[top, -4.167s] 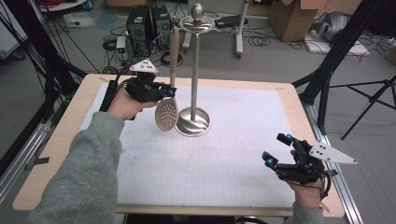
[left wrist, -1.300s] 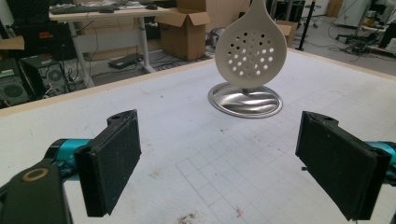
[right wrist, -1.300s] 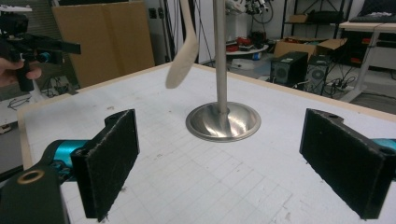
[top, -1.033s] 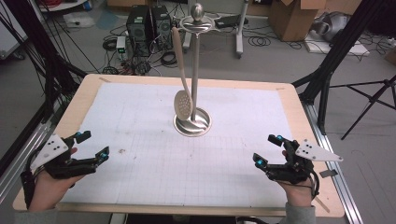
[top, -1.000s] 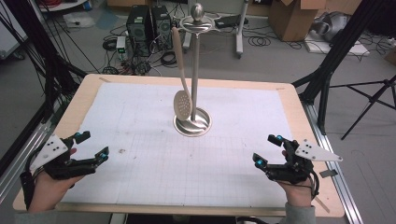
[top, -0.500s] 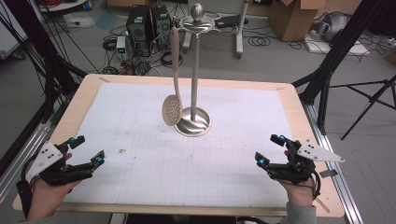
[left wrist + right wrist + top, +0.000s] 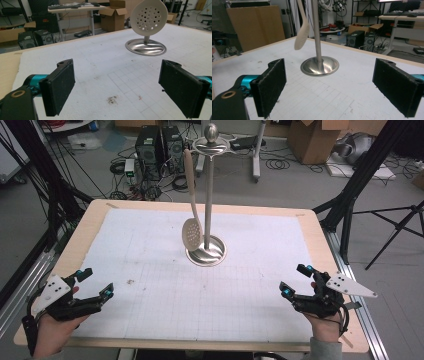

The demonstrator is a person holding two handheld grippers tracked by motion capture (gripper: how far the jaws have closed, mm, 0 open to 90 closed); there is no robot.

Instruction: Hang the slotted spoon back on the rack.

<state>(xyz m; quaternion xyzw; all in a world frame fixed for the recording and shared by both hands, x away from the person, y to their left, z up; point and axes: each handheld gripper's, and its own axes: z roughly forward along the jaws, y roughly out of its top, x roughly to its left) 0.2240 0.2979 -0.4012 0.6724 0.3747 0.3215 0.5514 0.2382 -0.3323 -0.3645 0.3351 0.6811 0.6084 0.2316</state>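
A cream perforated skimmer spoon with a long handle [image 7: 192, 234] hangs by its handle end from the top ring of a tall brushed-steel utensil stand [image 7: 208, 195]. Its round holed bowl is beside the pole, just above the stand's dished round base, and the handle slants away from the pole. The stand sits a little behind the middle of the white gridded mat [image 7: 150, 270] that covers the pale wooden worktop [image 7: 85, 222].

The left tool [image 7: 95, 282] is near the front left corner of the mat, held low in a hand. Its two black padded jaws stand wide apart with nothing between them, and in the left gripper view they frame bare mat and a small brown stain [image 7: 112, 99], with the spoon's bowl farther off. The right tool [image 7: 295, 281] is near the front right corner, well apart from the stand. Its jaws are likewise spread wide and hold nothing.

Beyond the worktop are black computer towers [image 7: 157, 142], cables and cardboard boxes [image 7: 312, 137] on the floor.
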